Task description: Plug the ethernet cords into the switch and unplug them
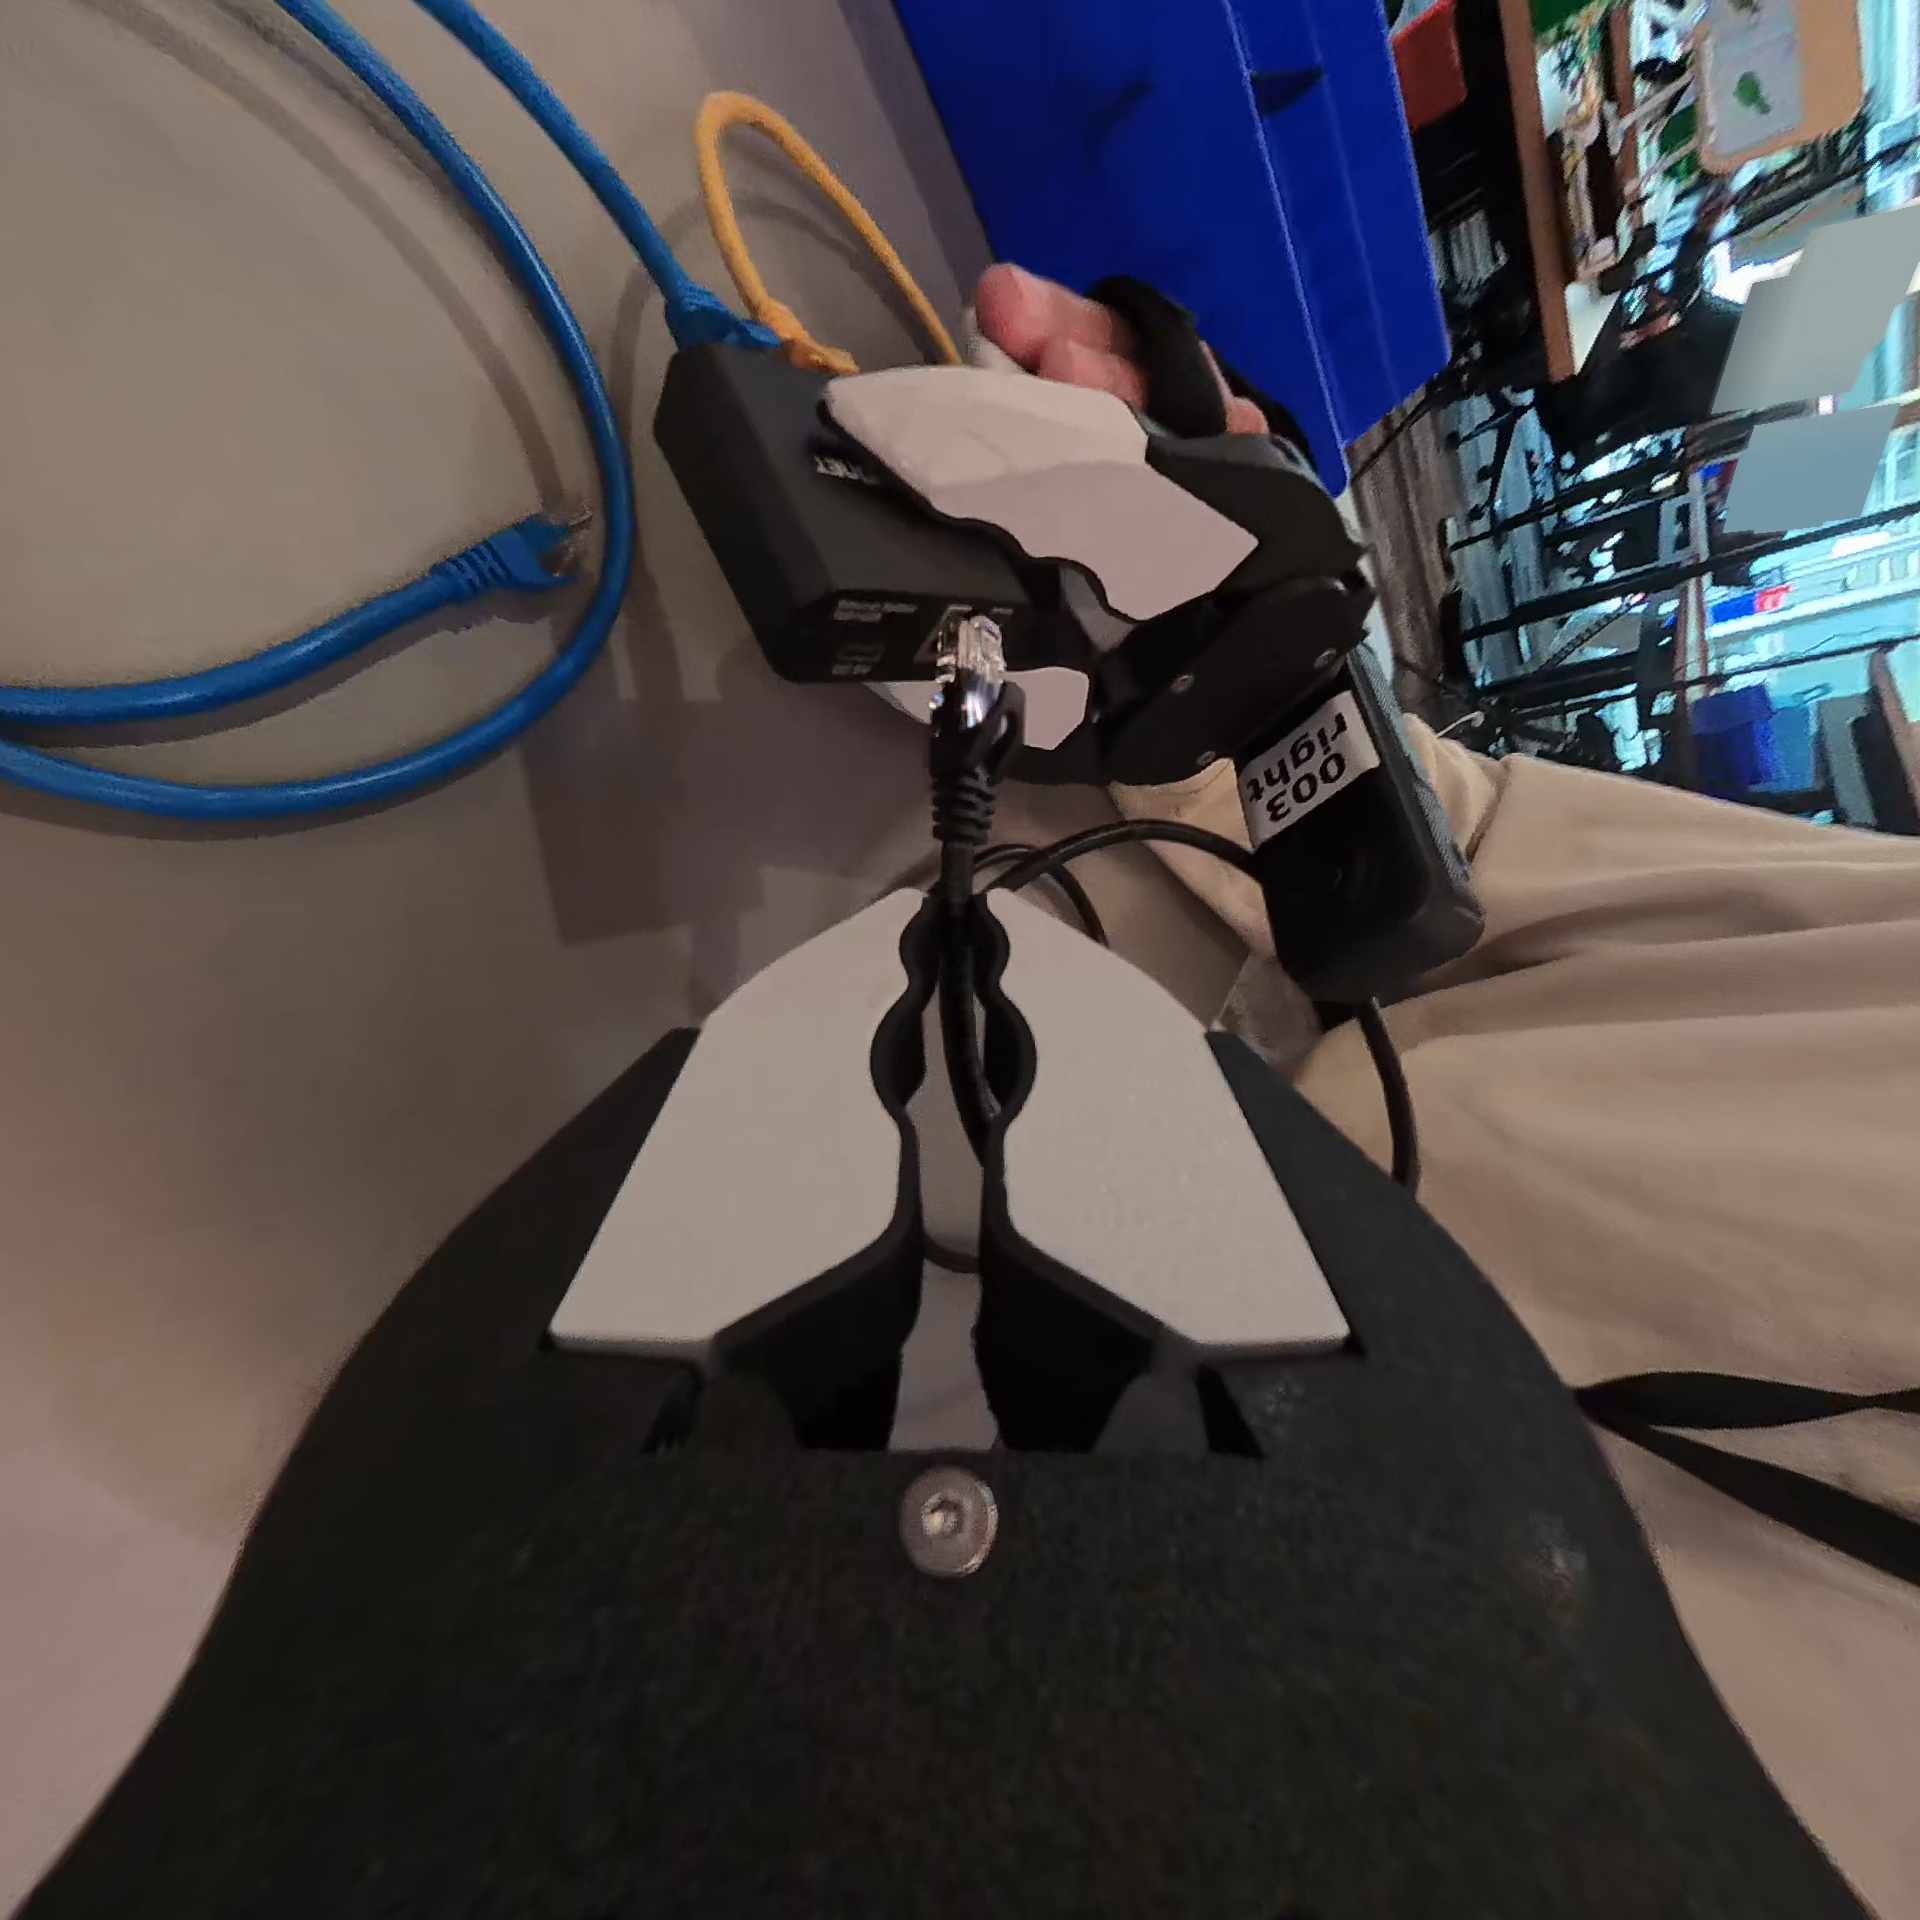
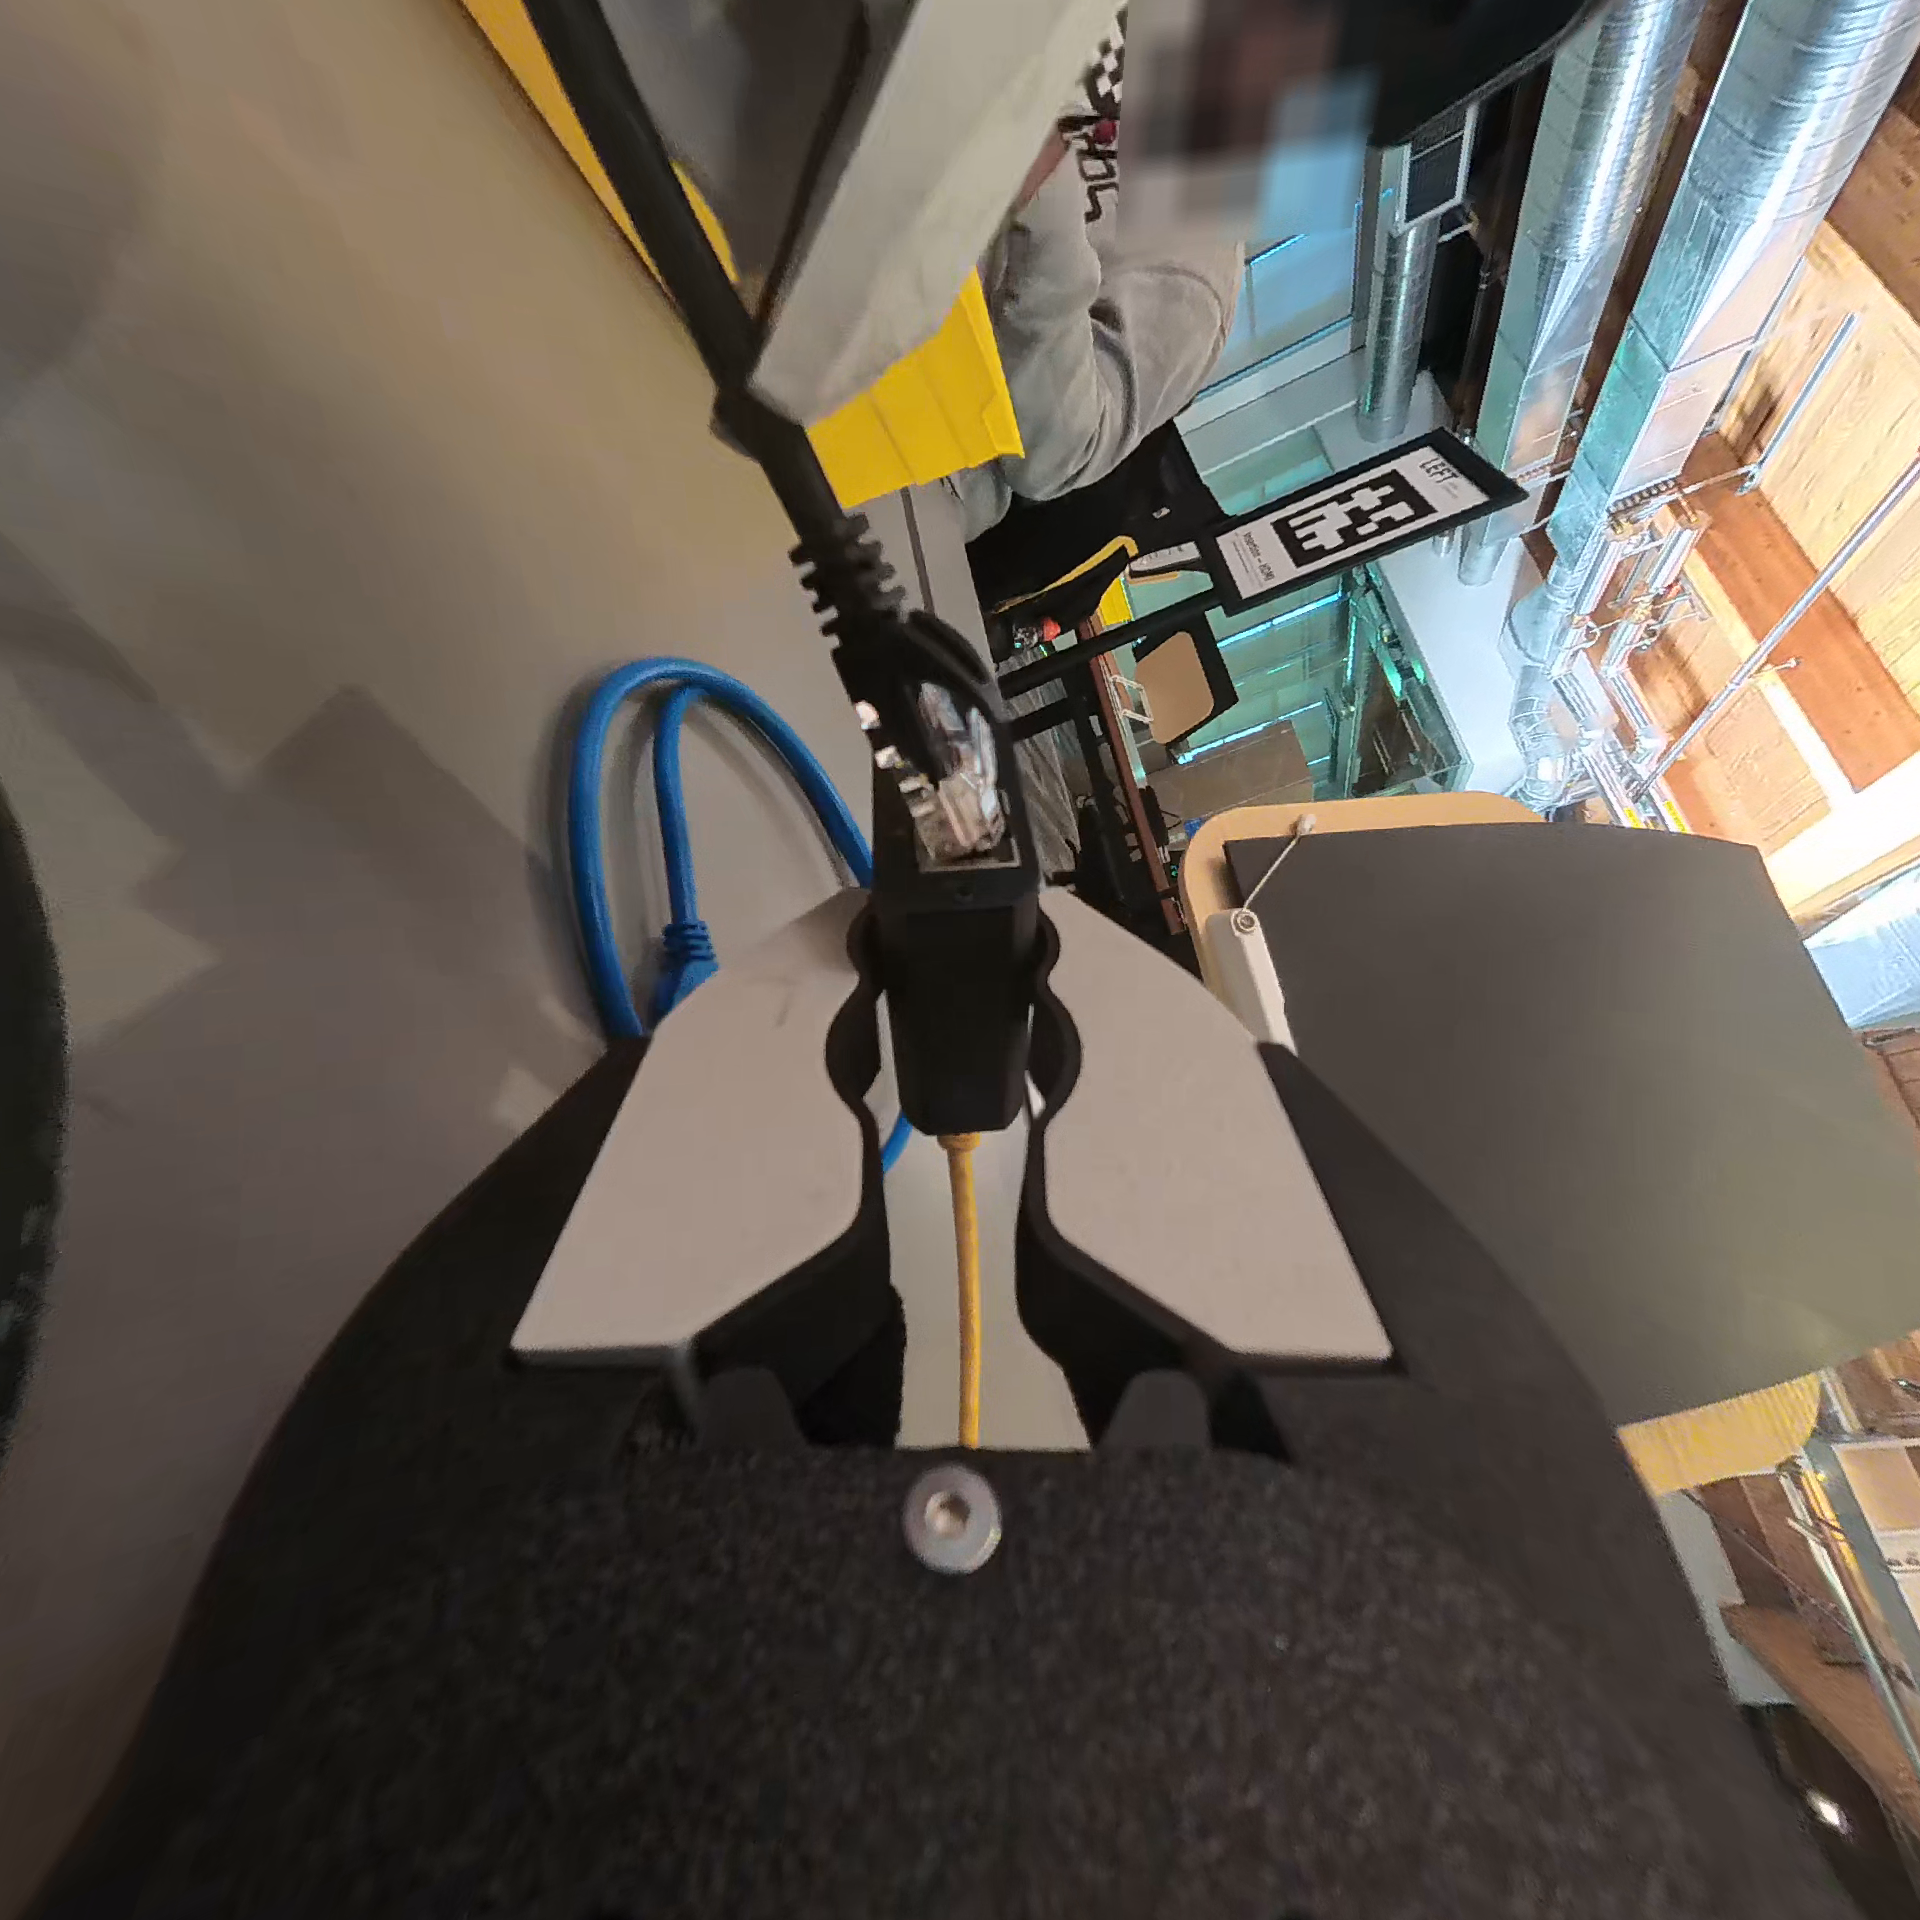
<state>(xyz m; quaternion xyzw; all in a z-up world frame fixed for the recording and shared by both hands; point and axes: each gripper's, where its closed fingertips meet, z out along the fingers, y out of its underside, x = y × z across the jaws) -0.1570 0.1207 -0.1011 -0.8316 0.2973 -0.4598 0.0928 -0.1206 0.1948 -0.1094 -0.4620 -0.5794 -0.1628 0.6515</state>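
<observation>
Grey bench [image 1: 260,987] carries loose blue cord [image 1: 312,644] at nine o'clock. Left tongs [image 1: 954,935] pinch the black cord [image 1: 961,821], its clear plug [image 1: 971,665] at the switch [image 1: 831,520] port at twelve o'clock. Right tongs [image 2: 951,935] clamp the switch, yellow cord [image 2: 971,1299] trailing at six

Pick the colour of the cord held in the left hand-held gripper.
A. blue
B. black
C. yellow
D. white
B: the left hand-held gripper is shut on the black cord, its clear plug at the switch port, while the blue cord lies loose on the table with another blue and a yellow cord at the switch's far side.
</observation>
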